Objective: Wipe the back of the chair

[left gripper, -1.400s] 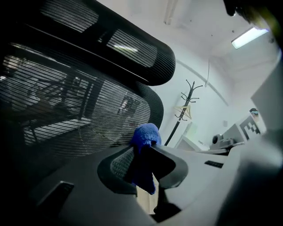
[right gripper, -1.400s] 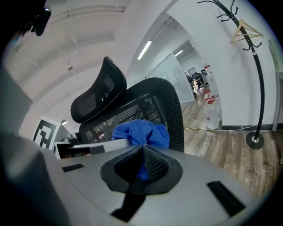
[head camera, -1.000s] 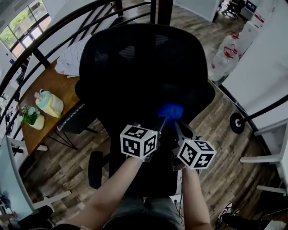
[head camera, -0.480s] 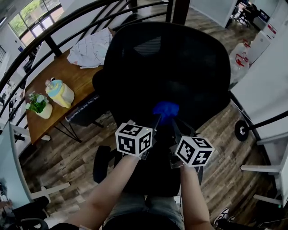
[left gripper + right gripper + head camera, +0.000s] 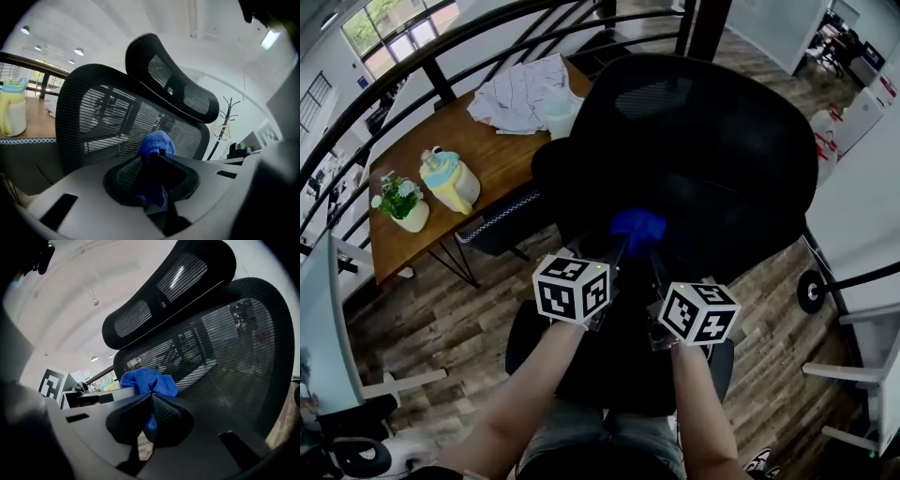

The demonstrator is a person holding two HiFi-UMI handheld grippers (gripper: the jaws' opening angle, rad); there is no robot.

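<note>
A black mesh office chair (image 5: 694, 141) stands in front of me, its back and headrest (image 5: 173, 89) filling both gripper views. A bunched blue cloth (image 5: 637, 226) rests against the lower part of the chair's back. My left gripper (image 5: 617, 251) and right gripper (image 5: 652, 260) sit side by side, both shut on the blue cloth (image 5: 156, 143) (image 5: 147, 380). In the right gripper view the mesh back (image 5: 225, 362) rises just behind the cloth. Each gripper's marker cube (image 5: 572, 289) (image 5: 698, 312) faces up toward me.
A wooden table (image 5: 450, 202) at the left holds a pastel jug (image 5: 450, 183), a potted plant (image 5: 401, 202) and a crumpled white cloth (image 5: 530, 92). A black curved railing (image 5: 441, 66) runs behind. White desk frames (image 5: 862, 366) stand at the right on the wood floor.
My view has shifted, so the chair and table sit further right and lower. Both grippers keep their hold on the blue cloth, which has slid slightly left and down across the chair back.
</note>
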